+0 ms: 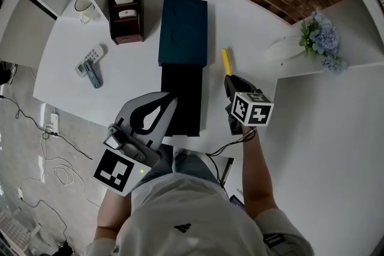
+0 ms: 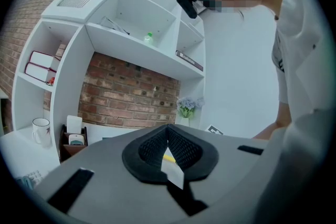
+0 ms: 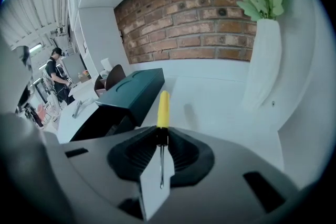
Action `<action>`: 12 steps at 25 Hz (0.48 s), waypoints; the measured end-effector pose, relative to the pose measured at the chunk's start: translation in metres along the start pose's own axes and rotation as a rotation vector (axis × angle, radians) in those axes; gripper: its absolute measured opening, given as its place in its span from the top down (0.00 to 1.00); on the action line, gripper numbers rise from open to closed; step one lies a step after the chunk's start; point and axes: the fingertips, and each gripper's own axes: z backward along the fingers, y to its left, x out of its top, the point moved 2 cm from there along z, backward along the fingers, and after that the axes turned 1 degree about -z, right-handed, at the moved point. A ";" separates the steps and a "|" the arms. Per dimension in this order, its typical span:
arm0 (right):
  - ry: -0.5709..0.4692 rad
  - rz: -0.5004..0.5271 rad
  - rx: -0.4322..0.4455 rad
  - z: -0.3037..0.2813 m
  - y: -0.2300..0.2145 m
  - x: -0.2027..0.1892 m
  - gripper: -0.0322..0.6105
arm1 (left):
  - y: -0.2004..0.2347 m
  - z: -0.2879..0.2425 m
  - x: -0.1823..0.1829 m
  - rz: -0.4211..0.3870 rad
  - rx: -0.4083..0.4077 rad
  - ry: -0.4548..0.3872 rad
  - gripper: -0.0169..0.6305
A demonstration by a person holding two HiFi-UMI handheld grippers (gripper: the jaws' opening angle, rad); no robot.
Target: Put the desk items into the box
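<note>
Left gripper [image 1: 173, 96] fingers pressed together, empty — right gripper [image 3: 161, 132] clamps a slim yellow-handled screwdriver [image 3: 164, 109] between ribbed black fingers.

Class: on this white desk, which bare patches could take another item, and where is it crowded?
Bare desk lies between the stapler and the black drawer, and a wider patch between the box and the vase, beyond the screwdriver held in the right gripper. The back left corner is crowded: mug and organiser stand close together.

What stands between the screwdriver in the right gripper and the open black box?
Nothing visible: only bare desk lies between the screwdriver, clamped in the right gripper, and the box.
</note>
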 end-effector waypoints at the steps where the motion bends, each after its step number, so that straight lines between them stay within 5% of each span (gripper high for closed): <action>1: -0.015 -0.001 0.009 0.005 0.004 0.004 0.84 | -0.001 0.001 0.001 -0.001 -0.001 -0.004 0.96; 12: -0.153 0.025 0.142 0.054 0.058 0.041 0.84 | -0.009 0.015 0.008 0.000 0.006 -0.036 0.96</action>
